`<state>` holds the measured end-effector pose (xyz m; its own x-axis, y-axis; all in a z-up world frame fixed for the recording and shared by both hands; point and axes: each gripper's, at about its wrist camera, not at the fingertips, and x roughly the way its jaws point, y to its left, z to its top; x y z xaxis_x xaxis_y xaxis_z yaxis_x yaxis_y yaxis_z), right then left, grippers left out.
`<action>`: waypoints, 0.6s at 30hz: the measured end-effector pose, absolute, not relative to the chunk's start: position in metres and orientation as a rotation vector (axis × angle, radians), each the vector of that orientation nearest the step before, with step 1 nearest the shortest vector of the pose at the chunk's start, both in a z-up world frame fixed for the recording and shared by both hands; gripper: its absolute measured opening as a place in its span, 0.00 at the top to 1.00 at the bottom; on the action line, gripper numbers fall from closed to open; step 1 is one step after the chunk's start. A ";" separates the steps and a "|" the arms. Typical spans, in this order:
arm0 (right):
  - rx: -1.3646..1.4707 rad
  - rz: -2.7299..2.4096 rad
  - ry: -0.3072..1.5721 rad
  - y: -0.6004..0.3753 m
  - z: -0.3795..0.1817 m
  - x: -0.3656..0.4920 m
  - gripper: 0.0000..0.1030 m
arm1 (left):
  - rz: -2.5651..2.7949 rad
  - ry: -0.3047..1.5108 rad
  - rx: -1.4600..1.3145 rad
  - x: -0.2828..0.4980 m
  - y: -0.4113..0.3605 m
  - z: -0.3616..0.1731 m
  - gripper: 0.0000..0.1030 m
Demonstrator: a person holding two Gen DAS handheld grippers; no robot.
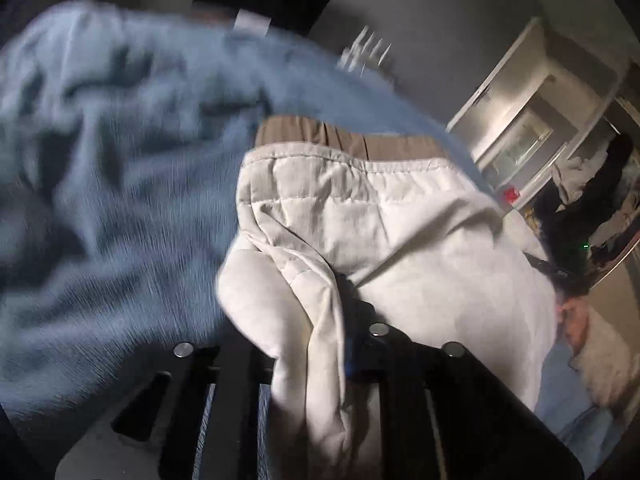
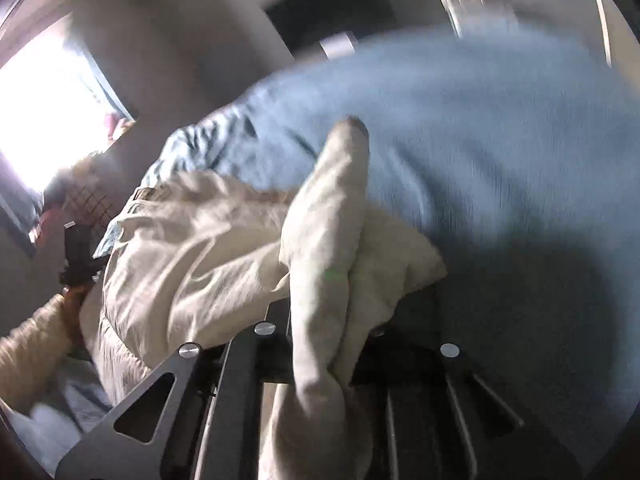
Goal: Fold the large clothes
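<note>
Cream trousers [image 1: 400, 240]: large light garment, brown inner waistband [image 1: 344, 142] visible at the far edge in the left wrist view. Garment sits above a bed with a blue sheet [image 1: 120, 200]; most of it is bunched and appears raised, though motion blur prevents saying how much still touches the sheet.

Left gripper [image 1: 352, 320]: clenched on a fold of the cream fabric near the waistband end; cloth drapes over and hides most of the fingers.

Right gripper [image 2: 348, 280]: likewise clamped on a gathered ridge of the same fabric, which stands up between the fingers and trails off to the left. The person's other hand and its gripper [image 2: 78, 248] show at far left in this view.

Heavy blur in both views; room behind (window, cabinets) not relevant.

Judgement: step in hand is the lift and spread, with both ends held before laying flat. No fold is yet visible; task looks early.

Next move calls for pulling the two grips apart to take out slack, then lowering the cloth evenly onto the sheet. Risk: bunched layers may stay trapped in either grip.
</note>
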<state>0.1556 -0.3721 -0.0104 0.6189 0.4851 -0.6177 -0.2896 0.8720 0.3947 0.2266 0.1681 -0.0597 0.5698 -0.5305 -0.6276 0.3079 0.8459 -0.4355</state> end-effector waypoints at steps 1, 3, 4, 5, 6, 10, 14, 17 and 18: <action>0.231 0.451 0.725 -0.369 0.004 0.155 0.91 | -0.486 0.789 -0.282 0.228 0.167 -0.051 0.86; 0.208 0.431 0.645 -0.367 0.020 0.157 0.91 | -0.469 0.726 -0.268 0.236 0.162 -0.038 0.87; 0.213 0.420 0.596 -0.369 0.027 0.161 0.91 | -0.472 0.700 -0.279 0.240 0.160 -0.033 0.87; 0.219 0.406 0.575 -0.374 0.030 0.166 0.91 | -0.472 0.685 -0.291 0.248 0.158 -0.031 0.87; 0.227 0.388 0.561 -0.374 0.031 0.174 0.91 | -0.467 0.685 -0.303 0.257 0.160 -0.031 0.87; 0.254 0.314 0.650 -0.380 0.006 0.214 0.89 | -0.411 0.776 -0.273 0.291 0.153 -0.057 0.86; 0.288 0.206 0.796 -0.388 -0.042 0.245 0.75 | -0.361 0.834 -0.258 0.310 0.154 -0.081 0.79; 0.379 0.146 0.840 -0.404 -0.059 0.249 0.53 | -0.309 0.829 -0.271 0.308 0.161 -0.086 0.65; 0.393 0.113 0.833 -0.409 -0.058 0.251 0.43 | -0.280 0.814 -0.262 0.304 0.163 -0.082 0.61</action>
<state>0.2510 -0.4087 -0.0576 0.6712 0.2496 -0.6980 0.0553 0.9222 0.3828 0.3042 0.1627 -0.0817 0.6538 -0.3434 -0.6743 0.1444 0.9313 -0.3343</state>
